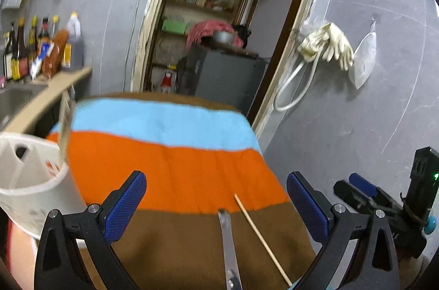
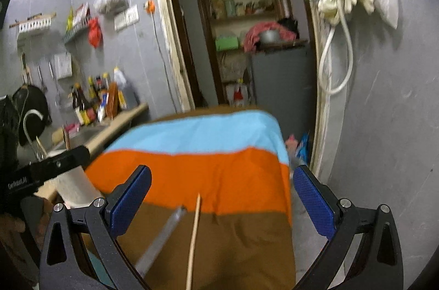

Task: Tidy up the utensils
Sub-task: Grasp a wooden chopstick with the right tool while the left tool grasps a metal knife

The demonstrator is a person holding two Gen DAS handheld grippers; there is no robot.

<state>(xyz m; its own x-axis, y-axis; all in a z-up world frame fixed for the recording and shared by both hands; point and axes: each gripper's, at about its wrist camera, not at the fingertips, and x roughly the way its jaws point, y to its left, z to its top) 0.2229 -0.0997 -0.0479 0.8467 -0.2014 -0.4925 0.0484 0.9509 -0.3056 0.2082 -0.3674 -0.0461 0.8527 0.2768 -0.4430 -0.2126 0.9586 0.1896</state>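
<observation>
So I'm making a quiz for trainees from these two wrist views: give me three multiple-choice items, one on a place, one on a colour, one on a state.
1. Where does the wooden chopstick lie?
A. in the white utensil holder
B. on the striped cloth
C. in the sink

2. Which stripe lies between the blue and brown ones?
A. green
B. white
C. orange

3. How does the left gripper stand?
A. open, empty
B. shut on the chopstick
C. shut on the metal utensil

Answers: 1 B, it rests on the cloth; 2 C, orange band in the middle; 3 A, fingers spread wide.

The right gripper [image 2: 222,196] hangs wide open over a striped cloth [image 2: 208,175] where a wooden chopstick [image 2: 193,238] lies beside a metal utensil handle [image 2: 162,240].
</observation>
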